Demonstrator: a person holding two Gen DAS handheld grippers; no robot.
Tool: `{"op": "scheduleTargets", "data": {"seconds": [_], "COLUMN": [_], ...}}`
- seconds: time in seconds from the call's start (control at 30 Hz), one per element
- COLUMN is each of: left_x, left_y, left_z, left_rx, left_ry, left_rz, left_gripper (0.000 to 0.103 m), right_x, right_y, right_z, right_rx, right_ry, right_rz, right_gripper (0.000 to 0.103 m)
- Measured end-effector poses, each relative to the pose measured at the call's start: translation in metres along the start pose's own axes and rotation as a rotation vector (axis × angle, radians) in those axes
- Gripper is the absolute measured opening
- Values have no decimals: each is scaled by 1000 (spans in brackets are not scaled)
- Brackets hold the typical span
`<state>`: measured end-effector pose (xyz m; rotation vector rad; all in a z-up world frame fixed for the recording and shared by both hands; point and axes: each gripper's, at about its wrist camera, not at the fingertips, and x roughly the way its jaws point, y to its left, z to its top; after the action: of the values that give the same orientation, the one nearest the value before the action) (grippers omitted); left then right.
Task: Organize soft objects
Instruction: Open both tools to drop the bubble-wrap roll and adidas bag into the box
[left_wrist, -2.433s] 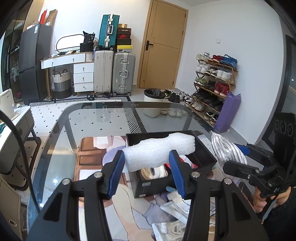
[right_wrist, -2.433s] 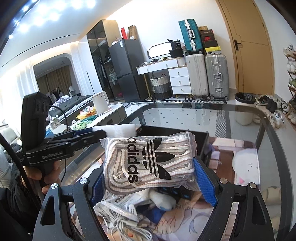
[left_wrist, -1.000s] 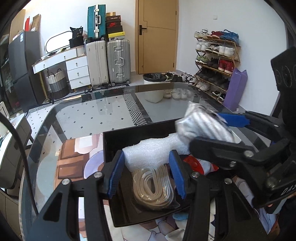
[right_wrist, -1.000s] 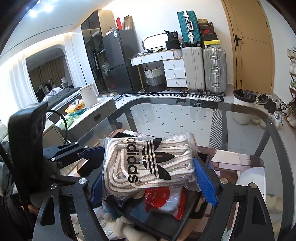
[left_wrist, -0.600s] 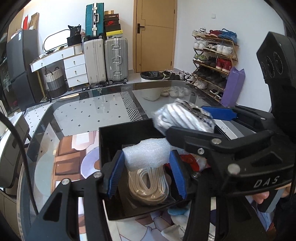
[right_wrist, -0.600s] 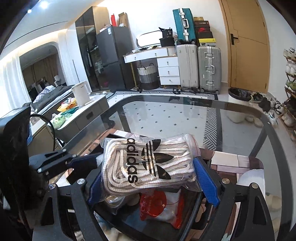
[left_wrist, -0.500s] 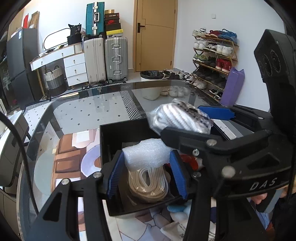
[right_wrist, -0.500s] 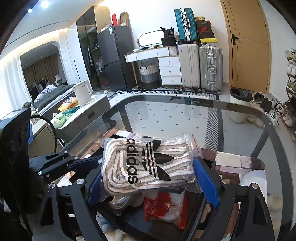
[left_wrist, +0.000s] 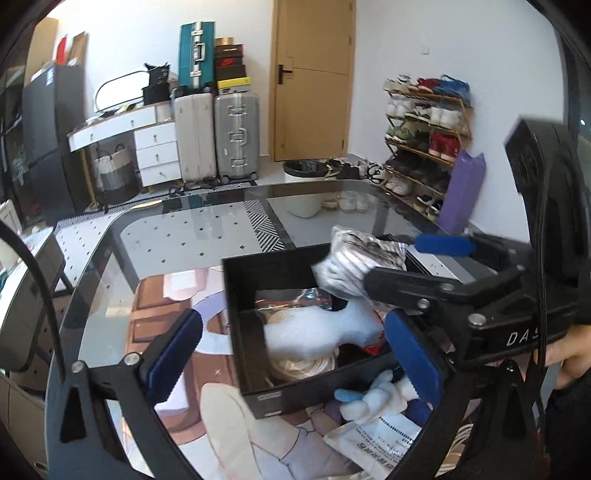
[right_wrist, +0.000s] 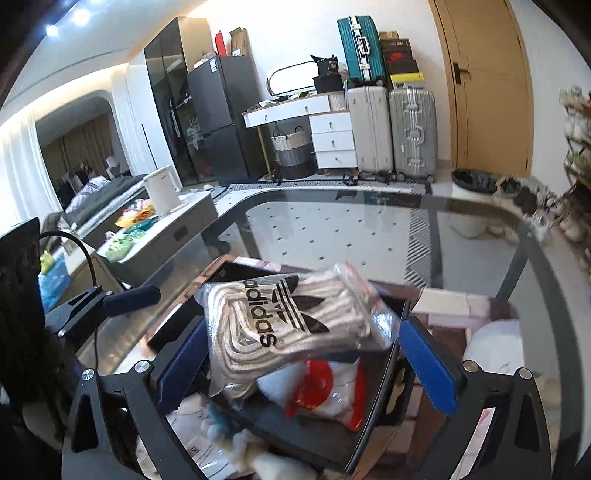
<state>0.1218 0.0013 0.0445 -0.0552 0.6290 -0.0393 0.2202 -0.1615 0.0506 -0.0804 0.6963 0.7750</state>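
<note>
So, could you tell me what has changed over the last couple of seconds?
The left gripper opened and released the white foam piece into the black box. The right gripper opened too; the adidas bag tilts loose over the box. The box stayed put.

"adidas" on the bagged laces (right_wrist: 284, 325); "DAS" on the right gripper (left_wrist: 404, 295).

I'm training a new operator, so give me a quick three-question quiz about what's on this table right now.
1. True or false: the jaws of the left gripper are shut on the white foam piece.
2. Which lies inside the black box? A foam piece, B plush toy, C kettle.
3. What brand is printed on the bag between the jaws of the right gripper?
Key: 1 false, they are open; 2 A; 3 adidas.
</note>
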Motion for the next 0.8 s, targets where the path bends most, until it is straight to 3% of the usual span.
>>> {"op": "scheduleTargets", "data": {"seconds": [0.47,0.8], "left_x": [-22,-42], "left_y": [26,24], "left_z": [-16,-32], "left_rx": [-68,-62], "left_ry": [-15,-13], "left_rz": [33,37], "left_gripper": [101,101], "right_x": [-50,-73], "right_y": [-20,2], "right_z": [-29,-54], "right_rx": [34,8], "right_ry": [-51,-20], "right_rz": [-3,-26], "right_gripper": [102,102]}}
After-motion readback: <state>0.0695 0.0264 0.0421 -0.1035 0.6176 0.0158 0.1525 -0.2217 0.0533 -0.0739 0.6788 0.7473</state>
